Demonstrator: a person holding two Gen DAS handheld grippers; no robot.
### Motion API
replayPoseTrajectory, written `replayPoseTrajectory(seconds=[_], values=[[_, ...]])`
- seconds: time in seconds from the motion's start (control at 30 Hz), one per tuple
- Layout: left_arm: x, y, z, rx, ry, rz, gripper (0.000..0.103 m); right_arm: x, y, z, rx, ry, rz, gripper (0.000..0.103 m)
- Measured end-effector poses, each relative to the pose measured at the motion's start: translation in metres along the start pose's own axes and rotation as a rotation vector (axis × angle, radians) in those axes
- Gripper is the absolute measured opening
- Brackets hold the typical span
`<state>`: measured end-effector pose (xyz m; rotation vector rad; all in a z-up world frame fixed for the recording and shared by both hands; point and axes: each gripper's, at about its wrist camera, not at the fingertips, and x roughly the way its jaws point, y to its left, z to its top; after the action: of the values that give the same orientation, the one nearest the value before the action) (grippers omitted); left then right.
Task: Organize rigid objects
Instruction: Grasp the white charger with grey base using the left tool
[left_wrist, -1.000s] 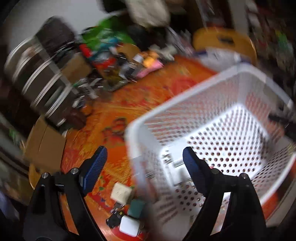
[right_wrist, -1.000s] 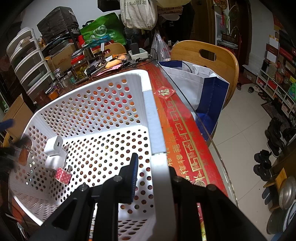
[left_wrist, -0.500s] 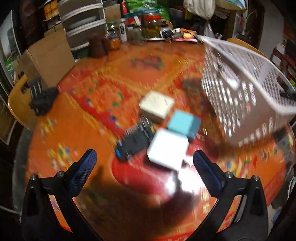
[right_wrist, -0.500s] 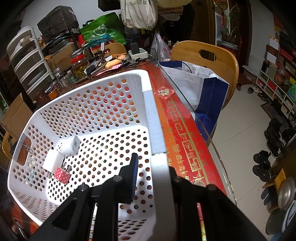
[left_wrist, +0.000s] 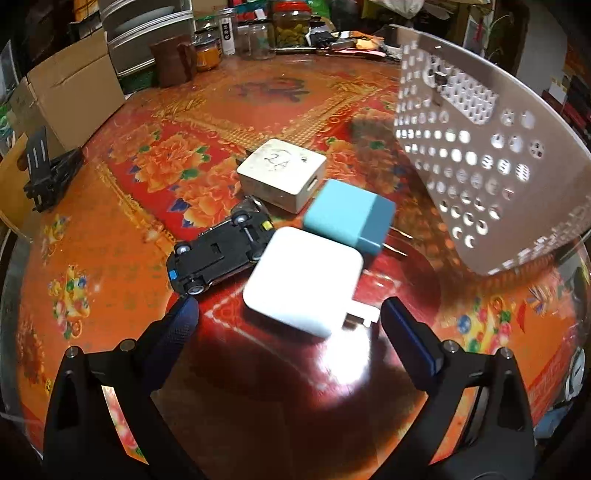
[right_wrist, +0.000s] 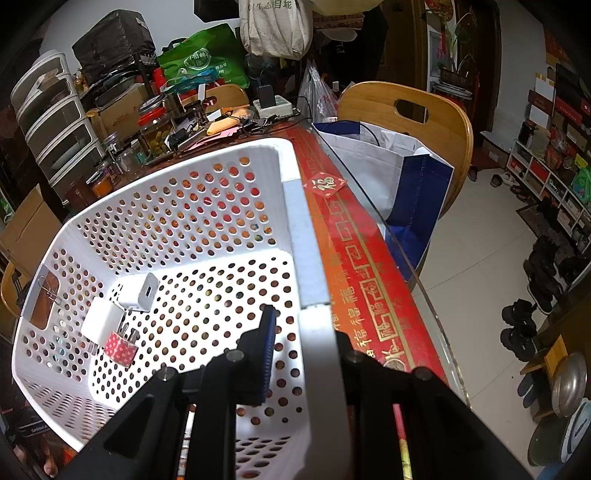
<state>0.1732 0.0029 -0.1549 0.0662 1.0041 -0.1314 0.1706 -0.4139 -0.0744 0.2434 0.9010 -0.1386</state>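
On the red flowered table lie a white charger (left_wrist: 306, 277), a teal charger (left_wrist: 347, 214), a cream charger marked 2A (left_wrist: 282, 170) and a black toy car (left_wrist: 218, 254) on its back. My left gripper (left_wrist: 288, 314) points down at them, its jaws wide and closing. The white charger's near end lies between the fingertips, untouched. The white perforated basket (left_wrist: 480, 158) stands tilted at the right. My right gripper (right_wrist: 306, 332) is shut on the basket's (right_wrist: 184, 199) rim. Inside lie two white chargers (right_wrist: 142, 291) and a pink dotted one (right_wrist: 120, 349).
A cardboard box (left_wrist: 74, 92), a brown jug (left_wrist: 175, 64) and jars (left_wrist: 288, 22) line the far side of the table. A black stand (left_wrist: 48, 173) sits at the left edge. Beyond the glass table edge are a wooden chair (right_wrist: 406, 110) and a blue-white bag (right_wrist: 399, 173).
My left gripper swung from over the basket down to the table and closed in on the chargers. A white charger in the basket shifted and settled. The right gripper kept still.
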Motion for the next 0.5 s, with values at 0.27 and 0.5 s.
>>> replayPoseTrajectory(seconds=[0.27, 0.5], values=[[0.003, 0.005, 0.006, -0.022, -0.028, -0.029, 0.069, -0.001, 0.0, 0.001, 0.0, -0.002, 0.001, 0.018], [-0.009, -0.002, -0.001, 0.016, -0.067, -0.004, 0.058, -0.001, 0.0, 0.001, 0.0, -0.001, 0.001, 0.018]])
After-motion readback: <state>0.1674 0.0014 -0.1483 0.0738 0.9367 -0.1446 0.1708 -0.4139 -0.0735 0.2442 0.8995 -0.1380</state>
